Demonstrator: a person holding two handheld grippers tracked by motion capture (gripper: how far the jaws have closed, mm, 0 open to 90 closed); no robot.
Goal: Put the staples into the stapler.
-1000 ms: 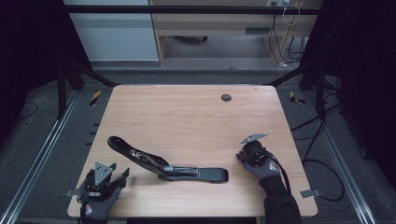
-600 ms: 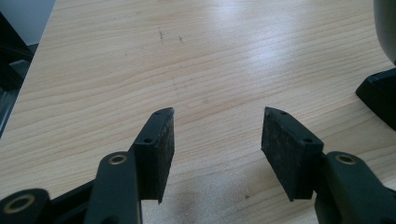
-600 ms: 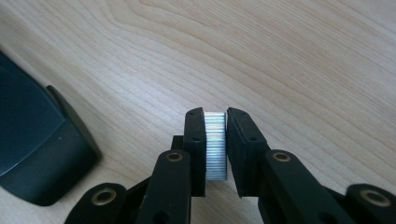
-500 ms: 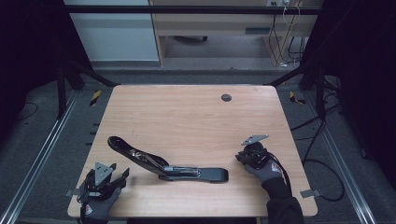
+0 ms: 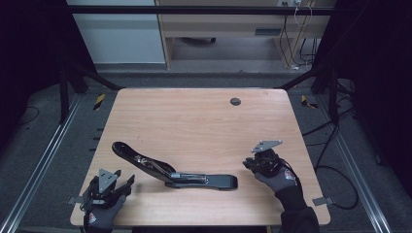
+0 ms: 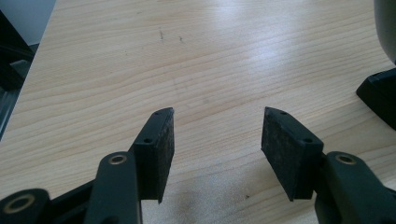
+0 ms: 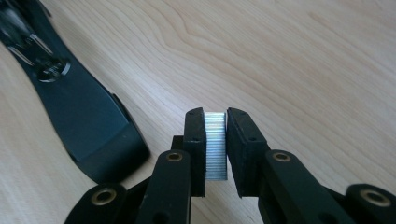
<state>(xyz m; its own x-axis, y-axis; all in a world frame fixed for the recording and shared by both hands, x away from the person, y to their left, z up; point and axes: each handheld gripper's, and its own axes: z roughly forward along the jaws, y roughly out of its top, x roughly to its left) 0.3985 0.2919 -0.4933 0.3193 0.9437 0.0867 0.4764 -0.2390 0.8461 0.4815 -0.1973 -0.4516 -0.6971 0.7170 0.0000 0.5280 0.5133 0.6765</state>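
Note:
A long black stapler [image 5: 177, 177], opened out flat, lies across the front middle of the wooden table [image 5: 204, 121]. In the right gripper view its base [image 7: 79, 112] ends just left of my jaws. My right gripper [image 5: 248, 165] sits just right of the stapler's end and is shut on a silver strip of staples [image 7: 215, 144]. My left gripper [image 5: 127, 183] rests at the front left corner, open, with bare wood between its pads [image 6: 156, 149]. The stapler's other end [image 6: 380, 93] shows at the right edge of the left gripper view.
A small dark round spot [image 5: 235, 101] marks the table's far side. Metal frame rails [image 5: 43, 160] run along both sides of the table, and cables [image 5: 335, 174] lie on the floor at the right. A cabinet [image 5: 233, 29] stands behind.

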